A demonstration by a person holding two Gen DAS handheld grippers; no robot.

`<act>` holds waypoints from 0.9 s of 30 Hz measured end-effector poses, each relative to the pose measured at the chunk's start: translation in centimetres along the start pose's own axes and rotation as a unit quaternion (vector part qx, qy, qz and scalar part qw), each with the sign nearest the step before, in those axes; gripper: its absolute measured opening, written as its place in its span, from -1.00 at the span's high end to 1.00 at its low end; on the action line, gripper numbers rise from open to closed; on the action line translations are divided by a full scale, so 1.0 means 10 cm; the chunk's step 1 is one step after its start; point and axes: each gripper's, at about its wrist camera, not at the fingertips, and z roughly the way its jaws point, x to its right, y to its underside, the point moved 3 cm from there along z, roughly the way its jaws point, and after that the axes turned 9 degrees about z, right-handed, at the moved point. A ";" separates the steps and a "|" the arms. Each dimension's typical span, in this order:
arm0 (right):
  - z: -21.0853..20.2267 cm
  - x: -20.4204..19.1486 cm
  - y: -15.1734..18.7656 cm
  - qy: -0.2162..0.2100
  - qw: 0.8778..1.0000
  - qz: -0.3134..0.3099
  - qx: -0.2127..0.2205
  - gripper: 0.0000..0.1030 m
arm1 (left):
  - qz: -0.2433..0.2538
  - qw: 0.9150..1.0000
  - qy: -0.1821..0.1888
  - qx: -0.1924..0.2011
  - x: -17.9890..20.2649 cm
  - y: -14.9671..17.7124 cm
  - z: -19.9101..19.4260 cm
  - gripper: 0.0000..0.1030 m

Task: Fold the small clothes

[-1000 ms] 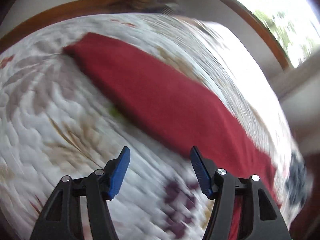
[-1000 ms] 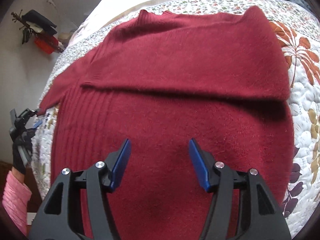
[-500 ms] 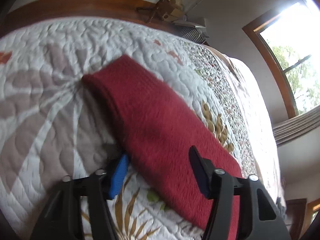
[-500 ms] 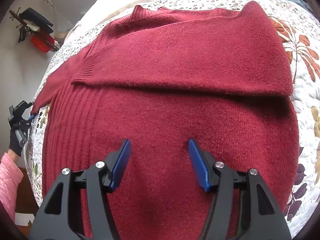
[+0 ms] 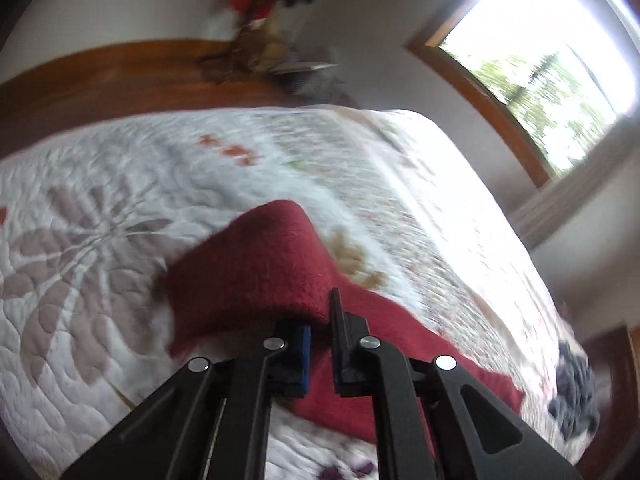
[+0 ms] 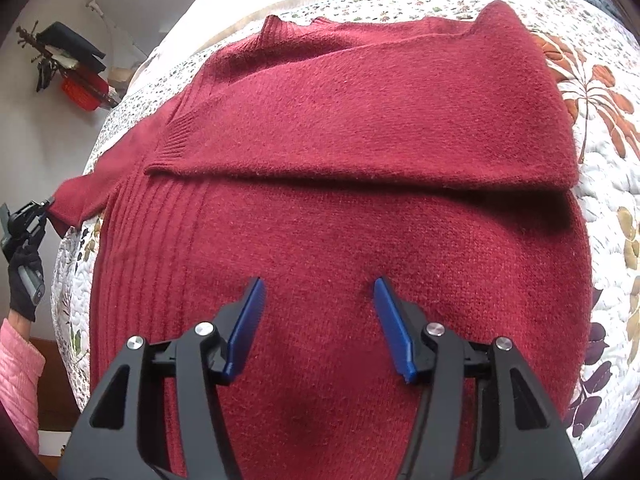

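On the quilt [image 6: 600, 184], left claw [image 5: 320, 334] clamps the sweater's [image 6: 340, 200] sleeve [image 5: 256, 268]; right claw [image 6: 318, 320] gapes.

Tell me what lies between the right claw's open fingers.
Only the red sweater body, spread on the quilt, shows between the right claw fingers in the right wrist view.

**Bed and what's on it**

We've got a bed [image 6: 600, 184] with a white quilt printed in leaves and flowers. A red sweater [image 6: 360, 200] lies spread on it, one side folded over its middle. Past the sweater, near the bed's far edge, there's a dark blue-grey fuzzy thing [image 5: 576, 396].
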 end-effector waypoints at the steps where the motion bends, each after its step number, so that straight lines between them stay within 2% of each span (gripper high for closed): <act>1: -0.02 0.00 0.00 -0.002 1.000 0.001 0.001 -0.09 | 0.010 1.000 0.006 0.000 0.10 0.01 -0.02 0.87; 5: -0.09 0.01 -0.01 -0.003 1.000 0.000 0.007 -0.09 | 0.066 0.997 0.037 -0.002 0.65 0.13 -0.03 0.87; 9: -0.15 0.05 -0.03 -0.003 1.000 0.002 0.012 -0.10 | 0.100 0.992 0.076 -0.012 1.17 0.33 0.01 0.87; 15: -0.20 0.10 -0.04 -0.004 1.000 0.005 0.019 -0.10 | 0.156 0.981 0.117 -0.025 1.98 0.74 0.13 0.87; 21: -0.19 0.16 -0.03 -0.007 1.000 0.010 0.019 -0.10 | 0.172 0.971 0.162 -0.044 2.62 1.15 0.26 0.87; 27: -0.19 0.22 -0.02 -0.011 1.000 0.013 0.017 -0.10 | 0.186 0.964 0.177 -0.070 3.05 1.60 0.49 0.87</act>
